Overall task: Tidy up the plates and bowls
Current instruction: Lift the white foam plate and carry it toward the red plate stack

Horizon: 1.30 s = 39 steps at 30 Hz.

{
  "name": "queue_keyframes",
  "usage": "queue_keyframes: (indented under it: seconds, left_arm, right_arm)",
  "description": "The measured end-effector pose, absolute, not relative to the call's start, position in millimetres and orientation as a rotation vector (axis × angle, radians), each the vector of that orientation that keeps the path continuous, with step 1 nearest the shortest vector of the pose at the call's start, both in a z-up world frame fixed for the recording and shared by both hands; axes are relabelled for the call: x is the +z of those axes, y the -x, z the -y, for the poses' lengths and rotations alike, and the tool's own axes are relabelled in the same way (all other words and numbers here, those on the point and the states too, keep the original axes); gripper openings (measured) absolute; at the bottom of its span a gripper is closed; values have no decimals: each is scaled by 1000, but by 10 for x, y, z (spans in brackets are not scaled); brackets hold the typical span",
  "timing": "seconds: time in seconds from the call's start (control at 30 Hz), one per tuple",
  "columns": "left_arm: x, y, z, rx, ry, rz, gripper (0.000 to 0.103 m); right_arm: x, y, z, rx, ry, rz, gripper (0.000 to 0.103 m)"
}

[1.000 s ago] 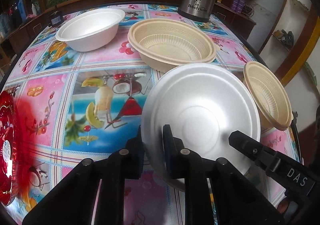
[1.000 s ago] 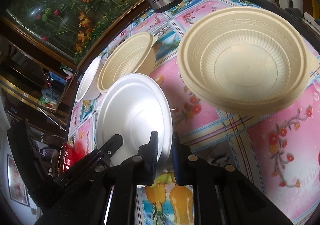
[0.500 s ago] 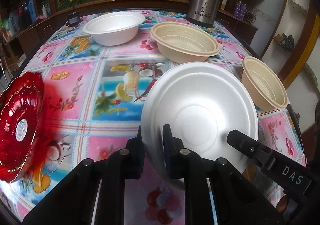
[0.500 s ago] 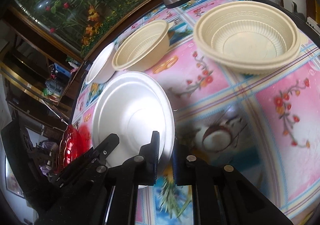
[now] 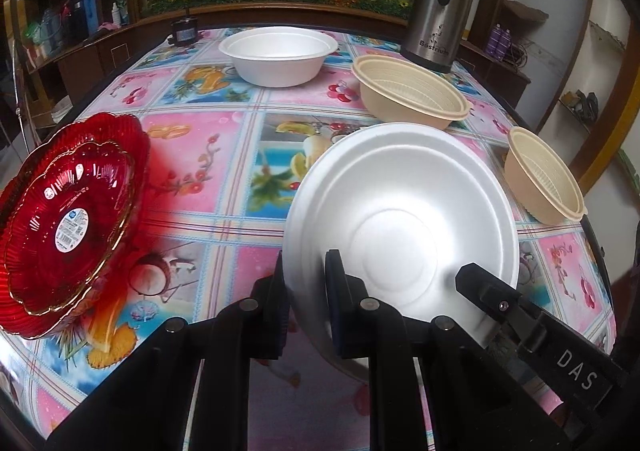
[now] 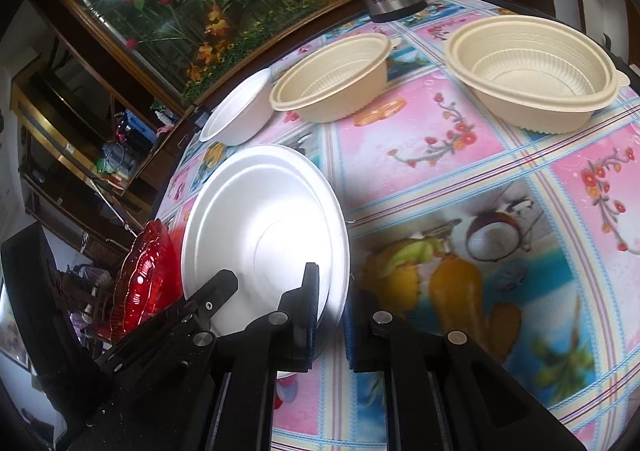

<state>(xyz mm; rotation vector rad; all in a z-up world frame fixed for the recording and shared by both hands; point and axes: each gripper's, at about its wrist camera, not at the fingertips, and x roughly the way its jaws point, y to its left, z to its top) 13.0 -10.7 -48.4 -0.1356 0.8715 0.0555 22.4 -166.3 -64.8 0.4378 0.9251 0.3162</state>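
A white foam bowl (image 5: 400,219) hangs tilted above the flowered tablecloth, held from both sides. My left gripper (image 5: 306,275) is shut on its left rim. My right gripper (image 6: 332,291) is shut on the opposite rim of the same bowl (image 6: 260,227). A second white bowl (image 5: 278,55) stands at the far side. A wide beige ribbed bowl (image 5: 412,95) sits beside it, and a smaller beige bowl (image 5: 544,175) stands near the right edge. Stacked red glass plates (image 5: 68,219) lie at the left edge.
A steel thermos jug (image 5: 438,3) stands at the far right corner of the table. A small dark device (image 5: 184,31) sits at the far edge. Wooden shelves and a flower display surround the table (image 5: 224,155).
Both grippers have drawn the white bowl back toward the near edge. The other bowls and the jug look farther off, and the red plates have come fully into the left wrist view.
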Motion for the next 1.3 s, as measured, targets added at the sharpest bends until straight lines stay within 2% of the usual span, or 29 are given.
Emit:
queue_keyframes:
  seconds: [0.37,1.3]
  left_arm:
    - [-499,-95,11,85,155,-821,14]
    - [-450,-38,-36,109,164,-767,14]
  right_arm:
    - [-686,-150,1545,331,-423,-860,11]
    - [-634,-140,1475,338,-411,-835,11]
